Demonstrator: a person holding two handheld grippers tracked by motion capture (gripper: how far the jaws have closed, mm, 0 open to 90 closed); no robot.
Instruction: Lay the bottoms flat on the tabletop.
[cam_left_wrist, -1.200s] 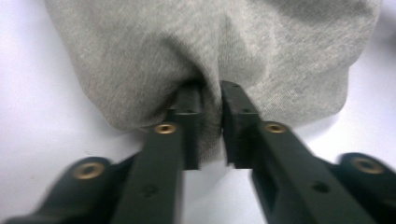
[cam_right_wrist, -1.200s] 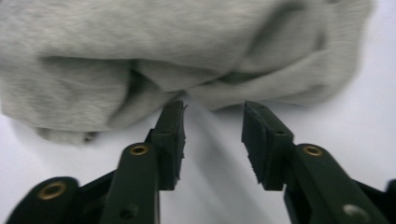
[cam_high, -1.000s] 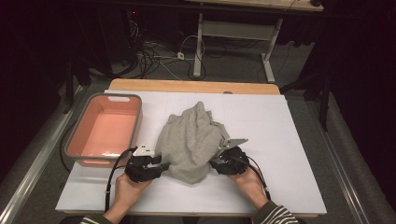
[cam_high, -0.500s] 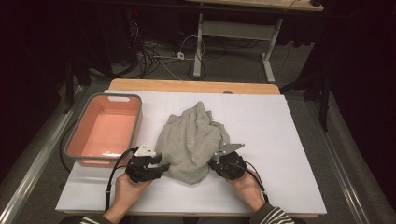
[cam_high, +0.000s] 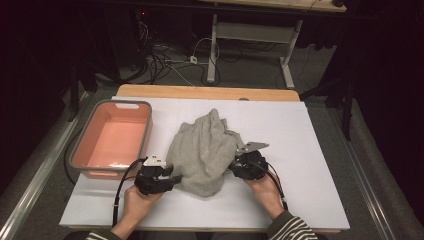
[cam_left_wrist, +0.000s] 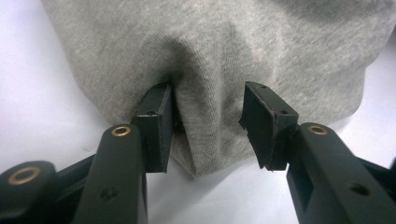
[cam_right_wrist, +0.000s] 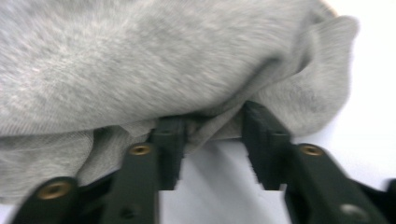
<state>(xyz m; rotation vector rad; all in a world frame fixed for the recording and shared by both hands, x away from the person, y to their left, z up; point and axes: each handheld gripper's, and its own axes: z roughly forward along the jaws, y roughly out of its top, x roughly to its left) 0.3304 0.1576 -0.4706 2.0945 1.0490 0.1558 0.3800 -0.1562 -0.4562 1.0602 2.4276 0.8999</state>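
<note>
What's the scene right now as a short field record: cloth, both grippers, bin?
cloth: grey garment, crumpled in a heap on the white table
left gripper: at the garment's near left edge; a fold lies between the jaws, with a gap at one pad
right gripper: at the garment's right edge; jaws apart with the hem over their tips; they have just been opening
bin: pink tub, left of the garment, nothing in it

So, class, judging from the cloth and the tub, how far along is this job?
Done: nothing visibly finished; the grey cloth lies crumpled on the white table. In hand: left gripper and right gripper each straddle its near edge, jaws apart, the right's just reopening. Left: gripping and handling it; the pink tub holds nothing.
</note>
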